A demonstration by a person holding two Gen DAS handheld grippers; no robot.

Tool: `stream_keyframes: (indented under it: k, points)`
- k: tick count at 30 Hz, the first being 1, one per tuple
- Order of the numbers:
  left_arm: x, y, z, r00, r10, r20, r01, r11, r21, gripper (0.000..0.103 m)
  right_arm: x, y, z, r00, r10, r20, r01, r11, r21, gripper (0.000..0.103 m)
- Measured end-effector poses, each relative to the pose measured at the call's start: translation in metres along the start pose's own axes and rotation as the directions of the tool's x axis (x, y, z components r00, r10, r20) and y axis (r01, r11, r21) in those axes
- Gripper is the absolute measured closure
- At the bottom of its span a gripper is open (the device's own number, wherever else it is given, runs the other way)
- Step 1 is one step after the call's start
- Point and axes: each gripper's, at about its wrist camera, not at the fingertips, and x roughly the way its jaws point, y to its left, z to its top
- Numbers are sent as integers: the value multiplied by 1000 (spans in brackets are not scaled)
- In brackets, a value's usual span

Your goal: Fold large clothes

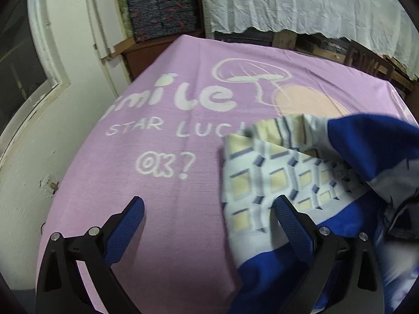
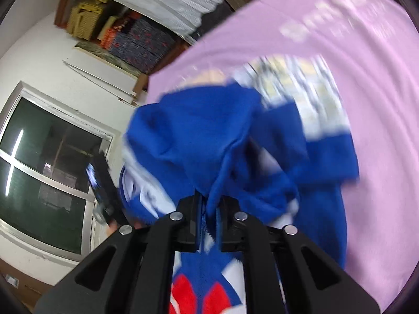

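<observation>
A blue jacket (image 1: 371, 144) with a pale checked lining (image 1: 264, 180) lies crumpled on the right of the pink cloth-covered table (image 1: 167, 188). My left gripper (image 1: 209, 206) is open and empty; its right finger hangs over the lining's edge, its left over bare cloth. In the right wrist view the jacket (image 2: 209, 136) is bunched and lifted, blurred. My right gripper (image 2: 208, 209) is shut on a fold of its blue fabric. Red and white patches show below the jaws.
The pink cloth carries white lettering and a mushroom drawing (image 1: 251, 76). A white wall and door (image 1: 31, 141) stand at the left. Stacked fabrics (image 1: 162, 7) and a white draped cloth (image 1: 301, 2) lie beyond the table. A window (image 2: 44, 162) shows at the right wrist view's left.
</observation>
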Motion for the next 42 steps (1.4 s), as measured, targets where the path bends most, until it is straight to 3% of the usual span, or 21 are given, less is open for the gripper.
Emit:
stream_keyframes:
  k: [5, 7, 8, 9, 11, 13, 15, 17, 19, 20, 24, 25, 28, 35, 40, 42]
  points:
    - [-30, 21, -1, 996, 15, 84, -11, 998, -57, 3, 3, -8, -14, 998, -63, 6, 63, 997, -53, 95]
    - [-47, 26, -5, 992, -30, 119, 38, 997, -72, 3, -2, 0, -16, 997, -79, 18, 80, 992, -98, 87]
    - [-55, 28, -7, 989, -65, 131, 75, 994, -75, 3, -7, 5, -17, 996, -78, 31, 82, 988, -128, 74]
    - [-66, 26, -11, 982, -121, 142, 132, 989, -72, 3, -13, 10, -20, 996, -71, 52, 78, 985, -155, 73]
    - [-84, 17, -17, 966, -210, 153, 220, 974, -48, 3, -28, 17, -23, 991, -74, 110, 95, 976, -197, 73]
    - [-103, -8, -20, 944, -288, 162, 287, 957, 28, 3, -47, 27, -23, 978, -71, 197, 118, 963, -241, 79]
    - [-115, -39, -19, 934, -317, 165, 301, 947, 114, 3, -61, 29, -21, 970, -54, 236, 117, 957, -264, 94]
    - [-118, -72, -19, 927, -344, 152, 314, 930, 191, 3, -59, 35, -10, 973, -21, 231, 86, 958, -274, 94]
    - [-110, -99, -24, 935, -328, 136, 286, 923, 256, 3, -46, 39, -1, 978, -19, 208, 78, 956, -281, 94]
    - [-100, -113, -26, 951, -280, 130, 232, 927, 295, 3, -35, 41, 1, 980, -35, 195, 92, 953, -289, 94]
    - [-50, -123, -32, 985, -168, 27, 152, 941, 303, 3, 8, 36, 5, 982, -113, 150, 152, 948, -281, 94]
    - [-39, -118, -33, 987, -163, -2, 156, 945, 286, 3, 18, 31, 8, 984, -124, 130, 155, 951, -269, 94]
    - [-19, -100, -29, 966, -245, -76, 256, 947, 196, 3, 50, 9, 15, 992, -121, 47, 128, 967, -219, 97]
    - [-14, -100, -28, 967, -247, -66, 255, 946, 197, 3, 59, -12, 25, 1000, -20, 8, 21, 979, -204, 102]
    - [-38, -91, -29, 966, -257, -41, 260, 951, 166, 3, 35, -13, 26, 997, -13, 72, 28, 979, -201, 103]
    - [-59, -85, -34, 961, -277, -12, 275, 947, 167, 3, 16, -13, 21, 994, 2, 108, 19, 980, -199, 97]
